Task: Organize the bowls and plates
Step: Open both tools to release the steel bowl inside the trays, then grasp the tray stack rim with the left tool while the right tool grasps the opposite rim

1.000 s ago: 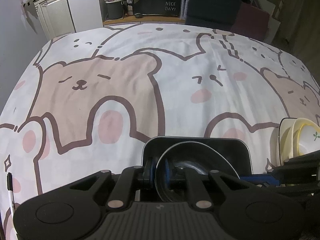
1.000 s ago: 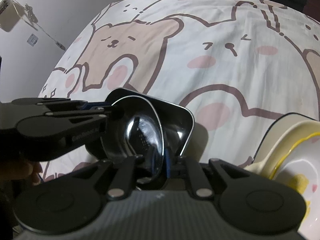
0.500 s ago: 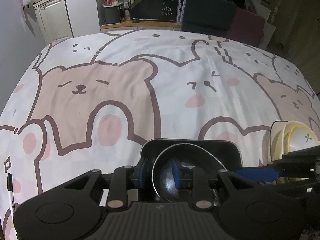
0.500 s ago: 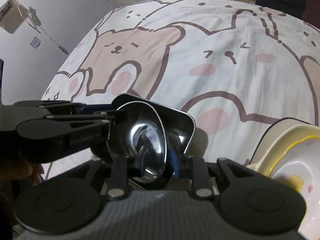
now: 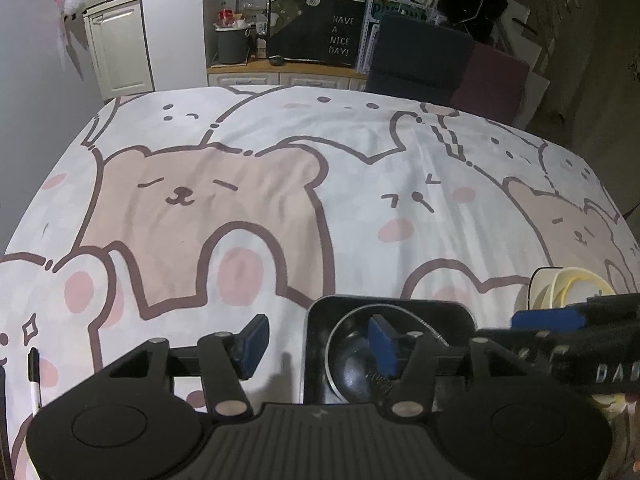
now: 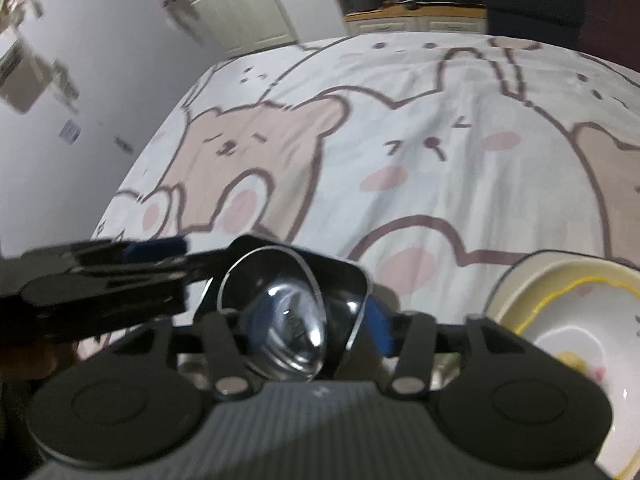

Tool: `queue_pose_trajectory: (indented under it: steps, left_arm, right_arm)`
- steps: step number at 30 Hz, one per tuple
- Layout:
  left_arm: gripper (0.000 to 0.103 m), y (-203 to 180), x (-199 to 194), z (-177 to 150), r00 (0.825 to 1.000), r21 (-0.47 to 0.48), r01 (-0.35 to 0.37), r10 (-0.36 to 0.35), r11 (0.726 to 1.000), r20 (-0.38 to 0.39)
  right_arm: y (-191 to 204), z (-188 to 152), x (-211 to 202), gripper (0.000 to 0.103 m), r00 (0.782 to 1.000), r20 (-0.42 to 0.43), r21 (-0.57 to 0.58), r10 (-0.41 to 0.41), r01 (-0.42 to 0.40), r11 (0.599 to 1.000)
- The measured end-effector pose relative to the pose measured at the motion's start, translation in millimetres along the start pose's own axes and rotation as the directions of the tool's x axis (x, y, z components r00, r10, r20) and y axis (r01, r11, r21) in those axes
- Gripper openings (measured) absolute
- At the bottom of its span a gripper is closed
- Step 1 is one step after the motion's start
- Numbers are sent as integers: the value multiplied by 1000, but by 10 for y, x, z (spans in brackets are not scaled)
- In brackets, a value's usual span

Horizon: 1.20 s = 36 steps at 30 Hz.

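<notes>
Two hand-held grippers hang over the near edge of a surface covered with a cartoon bear and rabbit cloth (image 5: 280, 184). The left hand-held gripper (image 5: 316, 348) has its blue pads standing apart, having just been opening; one pad sits over the cloth, the other over the steel bowl (image 5: 352, 364), and neither pad presses on it. The right hand-held gripper (image 6: 316, 330) is likewise spread, its jaws having just been opening, with the bowl's rim between its pads but no pad clamped on it; this view is blurred.

The round shiny steel bowl (image 6: 288, 320) rests inside a dark rectangular tray (image 5: 316, 344) with rounded corners, which sits on the cloth at its near edge. In the left wrist view the right hand-held gripper reaches in from the right side, its blue pad just beyond the tray's right corner. In the right wrist view the left hand-held gripper (image 6: 132, 268) comes in from the left, beside the tray.

Just right of the tray stands a stack of cream bowls (image 6: 560, 320); the inner one has a yellow rim line and a small printed pattern. A pen (image 5: 34, 376) lies on the cloth at the far left.

Beyond the surface are a dark chair (image 5: 420, 56), white cabinets (image 5: 116, 48) and a black board reading "HAVE A NICE DAY!" (image 5: 340, 40).
</notes>
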<state>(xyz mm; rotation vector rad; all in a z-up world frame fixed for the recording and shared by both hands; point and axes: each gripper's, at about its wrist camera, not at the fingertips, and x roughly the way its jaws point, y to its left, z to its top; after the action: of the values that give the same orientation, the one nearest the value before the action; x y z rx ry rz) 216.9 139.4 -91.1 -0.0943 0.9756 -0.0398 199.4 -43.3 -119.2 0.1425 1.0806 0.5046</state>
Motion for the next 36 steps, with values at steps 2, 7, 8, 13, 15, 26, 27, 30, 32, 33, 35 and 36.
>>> queue_pose_trajectory:
  steps: [2,7,8,13,15,26,27,30,32,33,35,36]
  left_arm:
    - [56,42,2,-15,1000,-3,1,-1,1000,-13]
    - [48,120,-12,-44,999,-6,26,-26,1000,-30]
    - [35,129,-12,-46,999,-4,33,-33,999,-36]
    - [13,126,28,-69,997,12,42,-41,999,-66]
    - [13,107,57,-77,996,26,40,-38,999,-80]
    - [12,114,265,-111,989,49,13,-6,999,-150]
    - [12,104,287,-110,988,55,11,-2,998,-155]
    - [12,80,346,-101,986,67,15,-3,998,-165]
    - [12,68,391,-95,985,74,19,-6,997,-175]
    - [12,66,415,-95,984,77,17,-3,997,-179]
    - [12,61,459,-95,982,82,12,3,997,-187]
    - [12,64,478,-96,981,82,11,5,997,-192]
  right_arm:
    - [-51,4,1,64,1000,-1,28,-17,17,999]
    - [-180,-13,75,48,999,-48,100,-19,23,995]
    - [-209,-17,97,44,998,-63,119,-15,22,993]
    - [-249,-46,173,29,994,-104,147,-25,40,988]
    - [-242,-56,188,29,994,-108,146,-24,39,988]
    - [-238,-54,324,22,988,-156,142,-21,43,989]
    - [-238,-53,336,19,987,-160,143,-15,38,989]
    - [-216,-59,368,13,985,-172,136,-13,37,990]
    - [-198,-65,388,12,985,-174,143,-11,37,989]
    - [-189,-63,401,11,985,-174,138,-16,40,990]
    - [-176,-62,410,10,984,-174,134,-30,54,989]
    - [-174,-61,412,10,984,-173,135,-31,55,989]
